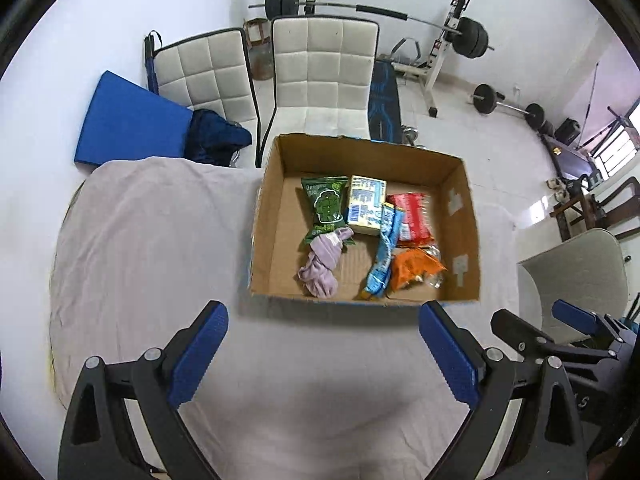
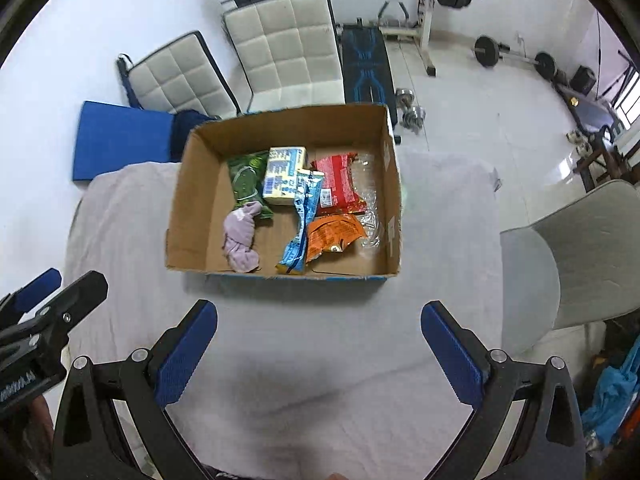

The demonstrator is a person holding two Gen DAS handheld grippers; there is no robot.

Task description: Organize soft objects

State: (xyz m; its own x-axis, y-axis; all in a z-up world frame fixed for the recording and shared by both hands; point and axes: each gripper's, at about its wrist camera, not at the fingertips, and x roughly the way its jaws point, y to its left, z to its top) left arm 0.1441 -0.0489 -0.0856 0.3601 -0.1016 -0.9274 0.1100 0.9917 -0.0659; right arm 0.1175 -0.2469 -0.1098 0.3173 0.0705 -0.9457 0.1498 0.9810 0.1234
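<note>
An open cardboard box stands on a table covered by a pale cloth. Inside lie a knotted lilac cloth, a green packet, a yellow pack, a blue wrapper, a red packet and an orange packet. My left gripper is open and empty, just short of the box's near wall. My right gripper is open and empty, also short of the box.
Two white padded chairs stand behind the table, with a blue mat on the floor at left. A barbell rack and weights fill the back. A pale chair stands at right.
</note>
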